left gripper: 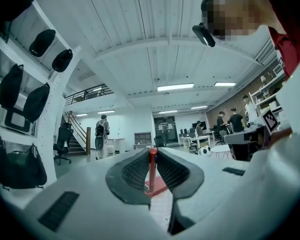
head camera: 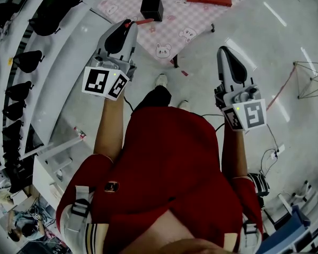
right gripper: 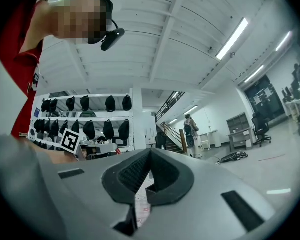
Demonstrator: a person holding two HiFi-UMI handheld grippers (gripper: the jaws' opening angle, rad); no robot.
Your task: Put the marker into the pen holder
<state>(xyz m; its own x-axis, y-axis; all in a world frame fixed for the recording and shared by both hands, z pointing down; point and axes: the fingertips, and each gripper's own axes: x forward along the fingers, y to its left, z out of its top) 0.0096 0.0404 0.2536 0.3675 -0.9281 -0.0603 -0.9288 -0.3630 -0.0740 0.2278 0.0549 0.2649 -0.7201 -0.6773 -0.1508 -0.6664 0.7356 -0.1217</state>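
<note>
Your left gripper point(head camera: 126, 26) is clamping the red marker point(left gripper: 152, 170) between its jaws, upper middle of the head view; your right gripper point(head camera: 226, 53) is holding nothing, jaws pressed together; the black pen holder point(head camera: 151, 8) is sitting on the pink table point(head camera: 191, 20) at top centre (marker picked up, not delivered); you are likely facing the carry and the drop.

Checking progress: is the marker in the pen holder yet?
Out. The left gripper is shut on the marker, which is outside the black pen holder.

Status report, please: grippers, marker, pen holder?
Left gripper shut on marker. Right gripper shut, empty. Pen holder on table ahead; nothing in the way.
</note>
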